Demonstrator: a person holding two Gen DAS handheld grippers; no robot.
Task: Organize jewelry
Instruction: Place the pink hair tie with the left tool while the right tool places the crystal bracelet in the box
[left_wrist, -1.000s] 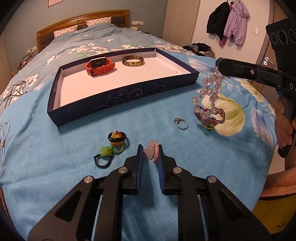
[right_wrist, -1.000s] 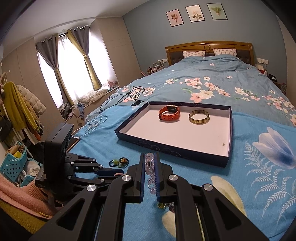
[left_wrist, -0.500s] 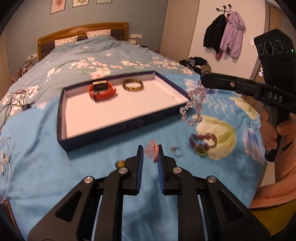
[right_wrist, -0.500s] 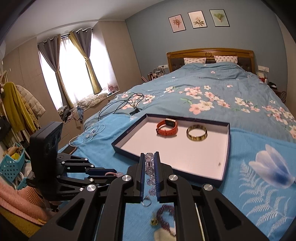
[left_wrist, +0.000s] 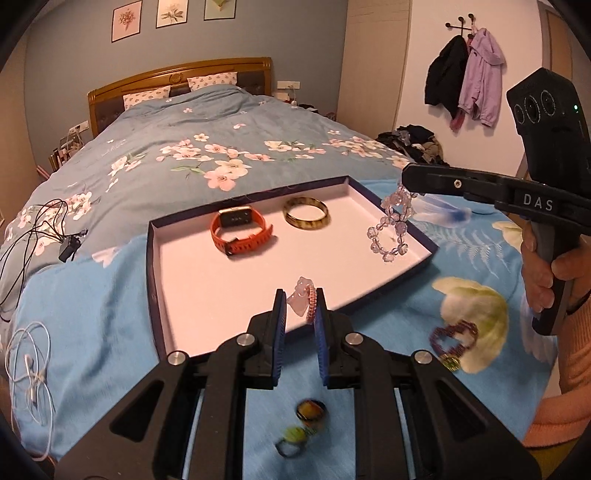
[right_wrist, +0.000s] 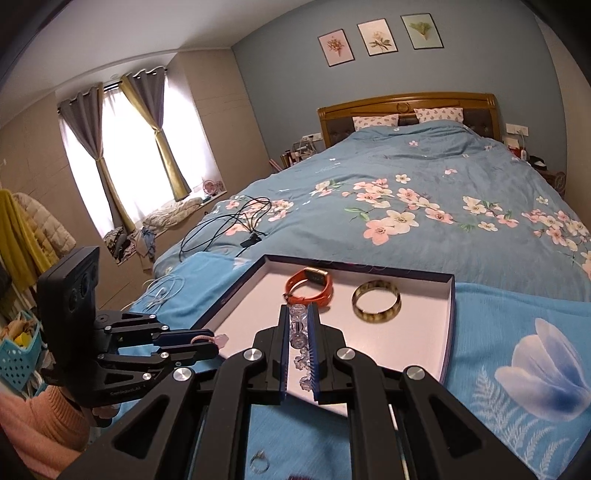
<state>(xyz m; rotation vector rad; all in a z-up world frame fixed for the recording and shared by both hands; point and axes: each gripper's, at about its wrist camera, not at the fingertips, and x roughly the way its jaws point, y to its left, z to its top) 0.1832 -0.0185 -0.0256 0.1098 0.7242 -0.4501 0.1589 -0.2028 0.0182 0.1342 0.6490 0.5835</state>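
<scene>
- The left gripper (left_wrist: 300, 308) is clamped on a pink braided bracelet (left_wrist: 311, 302) with a pale pink stone charm (left_wrist: 300, 301); the band stands on edge between the blue pads, its loop running along the fingers, the charm sticking out past the tips.
- It hangs over the near edge of the tray (left_wrist: 404, 278), a shallow rectangular box lid with dark blue walls and a white floor, lying on the bed's light blue cover (left_wrist: 92, 314).
- The right gripper (right_wrist: 300, 326) is closed on a string of clear faceted beads (right_wrist: 298, 325); in the left wrist view the bead loop (left_wrist: 391, 230) dangles straight down from the tips, its long axis vertical, over the tray's right edge.
- Inside the tray, toward its far edge, an orange rubber-strapped watch (left_wrist: 240, 232) lies on its side with the face toward the headboard, and just to its right a mottled brown-gold bangle (left_wrist: 306, 218) lies flat.
- On the cover near the tray's near right corner lies a dark red beaded bracelet (left_wrist: 452, 338) with a green-gold charm, on a yellow flower print.
- Below the left fingers, blurred, lie a black ring with an amber stone (left_wrist: 311, 410) and a green charm on a dark cord (left_wrist: 293, 435).
- A small silver ring (right_wrist: 259, 461) lies on the cover under the right gripper.
</scene>
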